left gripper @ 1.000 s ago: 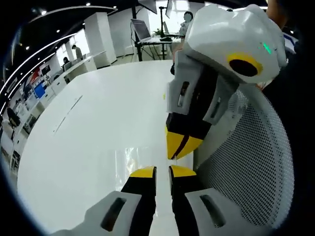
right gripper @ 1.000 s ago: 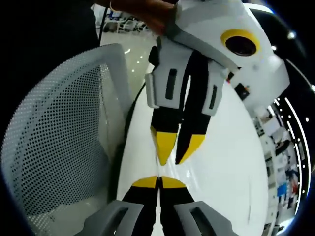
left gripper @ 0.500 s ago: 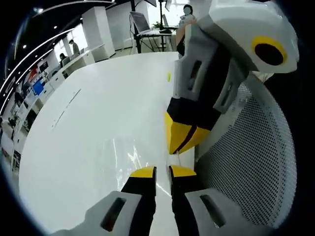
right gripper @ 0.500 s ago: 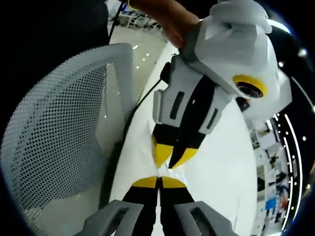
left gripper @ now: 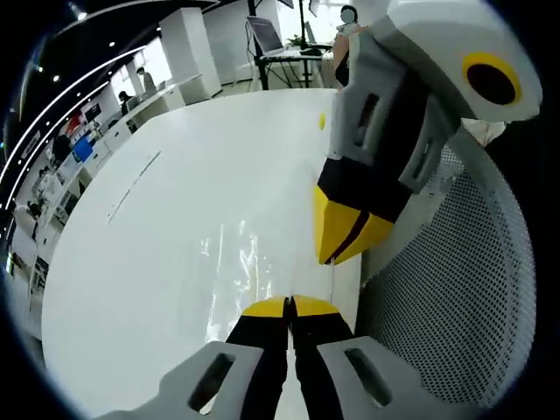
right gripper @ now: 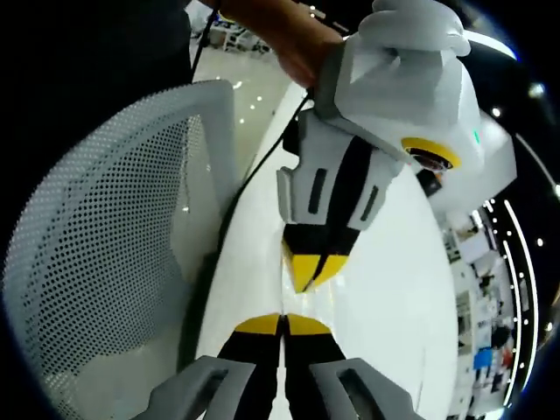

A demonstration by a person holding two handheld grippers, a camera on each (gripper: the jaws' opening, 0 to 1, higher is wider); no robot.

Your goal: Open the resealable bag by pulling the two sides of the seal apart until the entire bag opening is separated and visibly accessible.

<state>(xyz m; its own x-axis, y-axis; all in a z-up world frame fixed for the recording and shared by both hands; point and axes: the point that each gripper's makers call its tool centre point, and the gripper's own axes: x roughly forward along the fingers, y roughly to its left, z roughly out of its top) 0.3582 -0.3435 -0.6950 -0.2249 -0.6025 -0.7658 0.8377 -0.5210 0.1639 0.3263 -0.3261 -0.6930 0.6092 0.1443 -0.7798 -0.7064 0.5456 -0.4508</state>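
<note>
The clear resealable bag point(left gripper: 234, 262) shows as faint glints and creases over the white table point(left gripper: 149, 236). In the left gripper view, my left gripper point(left gripper: 290, 304) rises from the bottom with its yellow-tipped jaws shut on the bag's near edge. My right gripper point(left gripper: 343, 238) comes down from the upper right, tips together just above and right of it. In the right gripper view, my right gripper point(right gripper: 282, 320) is shut at the bottom on a thin edge of the bag. The left gripper point(right gripper: 312, 268) points down at it, almost tip to tip, with a person's hand point(right gripper: 293, 39) holding it.
A white mesh chair back point(left gripper: 451, 306) stands close beside the table's edge, and is at the left in the right gripper view point(right gripper: 96, 245). A black cable point(right gripper: 254, 171) runs along the table edge. Desks and a stand point(left gripper: 267, 44) lie far behind.
My left gripper's jaws, slightly apart before, have shut. Both grippers have drawn closer tip to tip, and the views have shifted a little with the hands.
</note>
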